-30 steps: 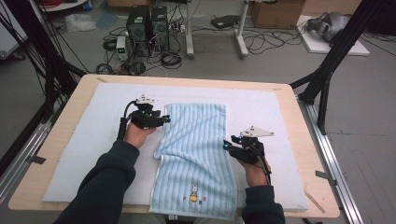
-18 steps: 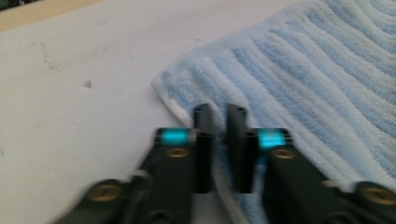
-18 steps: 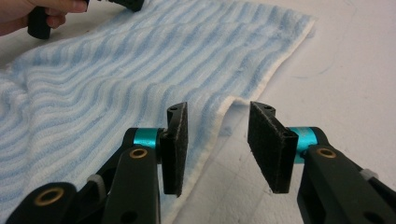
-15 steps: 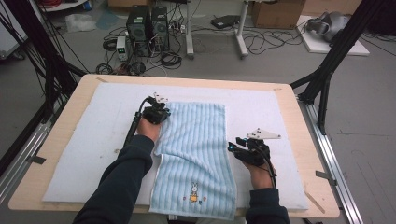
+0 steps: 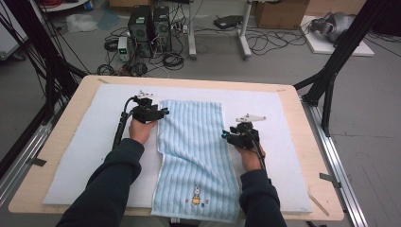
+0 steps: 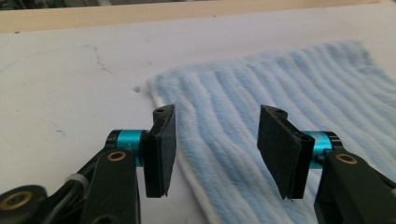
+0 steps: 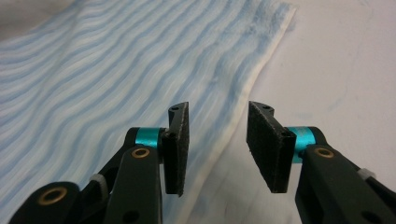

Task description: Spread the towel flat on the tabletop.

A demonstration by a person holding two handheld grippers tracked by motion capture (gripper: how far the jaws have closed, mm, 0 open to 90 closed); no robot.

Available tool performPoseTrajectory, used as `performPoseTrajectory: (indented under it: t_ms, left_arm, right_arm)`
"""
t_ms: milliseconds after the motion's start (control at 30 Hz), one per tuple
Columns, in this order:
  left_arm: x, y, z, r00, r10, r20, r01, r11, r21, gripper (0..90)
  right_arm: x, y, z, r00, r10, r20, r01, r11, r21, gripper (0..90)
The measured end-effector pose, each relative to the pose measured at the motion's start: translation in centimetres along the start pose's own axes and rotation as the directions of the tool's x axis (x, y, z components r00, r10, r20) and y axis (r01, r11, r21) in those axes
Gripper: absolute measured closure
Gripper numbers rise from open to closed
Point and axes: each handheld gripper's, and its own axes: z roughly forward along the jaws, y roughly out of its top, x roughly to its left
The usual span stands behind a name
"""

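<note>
A light blue striped towel [image 5: 194,142] lies lengthwise on the white mat, with a small rabbit picture [image 5: 196,195] near its near end. My left gripper [image 5: 160,113] sits at the towel's left edge close to the far corner. Its jaws have just been opening. In the left gripper view the left gripper [image 6: 217,114] stands open over the towel [image 6: 280,84] edge, its pads clear of the cloth. My right gripper [image 5: 226,135] is at the towel's right edge. In the right gripper view the right gripper [image 7: 218,109] is open astride the towel [image 7: 116,70] hem.
The white mat [image 5: 85,156] covers most of a wooden table [image 5: 309,175]. Behind the table the floor holds computer towers [image 5: 149,21], cables and boxes. Black frame posts [image 5: 331,75] rise at both sides.
The left gripper went right onto the towel's edge and has come back a little to the left. The right gripper has moved toward the far side along the towel's right edge.
</note>
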Motion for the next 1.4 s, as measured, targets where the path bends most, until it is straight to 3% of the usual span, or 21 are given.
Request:
performPoseTrajectory:
  t_ms: [133, 267, 333, 367, 400, 433, 500, 567, 633, 700, 800, 900, 1000, 1033, 1067, 1100, 1133, 1233, 1300, 1333, 1400]
  left_arm:
    - [-0.9, -0.5, -1.1, 0.9988, 0.023, 0.044, -0.023, 0.9997, 0.006, 42.6]
    - [-1.1, -0.9, -2.0, 0.9987, 0.026, 0.044, -0.025, 0.9996, -0.012, 42.9]
    - [-0.9, -0.9, -2.2, 0.9989, 0.027, 0.037, -0.026, 0.9996, -0.006, 43.4]
    - [-0.7, -0.9, -2.4, 0.9993, 0.021, 0.031, -0.021, 0.9998, -0.006, 43.4]
    - [-0.7, -0.9, -2.5, 0.9994, 0.018, 0.028, -0.018, 0.9998, -0.006, 43.4]
    - [-0.6, -0.9, -2.5, 0.9995, 0.017, 0.026, -0.017, 0.9998, -0.006, 43.4]
    - [-0.6, -1.0, -2.7, 0.9997, 0.014, 0.019, -0.013, 0.9999, -0.004, 43.6]
    - [-0.7, -1.2, -2.8, 0.9997, 0.018, 0.019, -0.018, 0.9997, 0.014, 43.6]
    - [-0.9, -1.2, -2.7, 0.9993, 0.022, 0.03, -0.023, 0.9995, 0.022, 43.6]
    - [-1.2, -1.3, -2.5, 0.9988, 0.029, 0.039, -0.03, 0.9994, 0.015, 43.7]
    - [-1.6, -1.6, -1.7, 0.998, 0.02, 0.061, -0.022, 0.999, 0.039, 43.8]
    - [-2.7, -2.3, -0.4, 0.9963, 0.055, 0.066, -0.06, 0.9951, 0.079, 44.5]
    - [-3.7, -2.6, 0.4, 0.996, 0.079, 0.041, -0.082, 0.9935, 0.079, 46.2]
    - [-4.1, -2.7, 0.8, 0.9943, 0.106, 0.007, -0.107, 0.9885, 0.107, 47.5]
    - [-4.3, -2.7, 1.0, 0.9908, 0.135, -0.014, -0.132, 0.9847, 0.113, 48.3]
    - [-5.0, -2.7, 1.1, 0.9808, 0.191, -0.042, -0.184, 0.975, 0.124, 49.9]
    - [-5.5, -2.6, 1.2, 0.9734, 0.225, -0.043, -0.218, 0.9675, 0.128, 51.1]
    - [-6.3, -2.5, 1.4, 0.953, 0.302, -0.026, -0.296, 0.9461, 0.131, 80.7]
    - [-5.6, -2.0, 1.8, 0.9655, 0.255, -0.054, -0.245, 0.9592, 0.14, 85.7]
    - [-5.1, -1.7, 2.1, 0.9683, 0.236, -0.082, -0.223, 0.9651, 0.137, 85.8]
    - [-4.3, -1.2, 2.5, 0.9727, 0.211, -0.096, -0.197, 0.9706, 0.138, 85.8]
  right_arm:
    - [-0.9, 2.0, 2.9, 0.9995, 0.022, 0.024, -0.023, 0.999, 0.031, 59.0]
    - [-1.3, 2.6, 5.0, 0.9941, 0.052, 0.095, -0.06, 0.995, 0.075, 59.2]
    - [-1.2, 2.8, 5.6, 0.9915, 0.078, 0.105, -0.084, 0.995, 0.053, 64.0]
    - [-1.1, 2.8, 5.7, 0.9915, 0.068, 0.11, -0.075, 0.995, 0.06, 70.1]
    - [-0.9, 3.0, 5.8, 0.9949, 0.031, 0.096, -0.037, 0.997, 0.067, 84.0]
    - [-0.9, 3.1, 5.9, 0.9969, 0.017, 0.077, -0.023, 0.997, 0.074, 85.8]
    - [-0.6, 3.6, 6.1, 0.9949, -0.029, 0.097, 0.019, 0.995, 0.102, 86.9]
    - [-0.7, 3.9, 6.1, 0.9851, -0.056, 0.163, 0.039, 0.993, 0.108, 87.0]
    - [-1.3, 4.0, 6.1, 0.9764, 0.003, 0.216, -0.021, 0.997, 0.081, 86.2]
    - [-1.5, 4.0, 5.7, 0.966, 0.058, 0.252, -0.07, 0.997, 0.039, 77.6]
    - [-1.2, 4.1, 4.6, 0.9777, 0.054, 0.203, -0.057, 0.998, 0.01, 70.8]
    - [-0.9, 4.0, 2.4, 0.99, 0.047, 0.133, -0.043, 0.999, -0.033, 67.2]
    - [-0.9, 3.6, 0.3, 0.995, 0.028, 0.096, -0.024, 0.999, -0.04, 64.0]
    - [-0.9, 3.5, -0.2, 0.9958, 0.025, 0.089, -0.021, 0.999, -0.046, 63.1]
    - [-0.9, 3.1, -1.2, 0.9975, 0.026, 0.066, -0.022, 0.998, -0.061, 61.7]
    - [-0.9, 2.7, -1.7, 0.9982, 0.031, 0.052, -0.027, 0.997, -0.075, 61.6]
    - [-0.8, 2.1, -2.6, 0.9989, 0.042, 0.022, -0.04, 0.995, -0.094, 61.6]
    - [-0.5, -0.2, -4.1, 0.9973, 0.072, -0.014, -0.073, 0.988, -0.138, 63.5]
    - [-0.1, -2.0, -4.5, 0.9977, 0.067, -0.01, -0.068, 0.988, -0.139, 64.7]
    - [-0.1, -2.6, -4.5, 0.998, 0.063, -0.005, -0.063, 0.99, -0.124, 64.9]
    - [0.0, -2.9, -4.4, 0.9991, 0.043, -0.001, -0.043, 0.995, -0.09, 64.2]
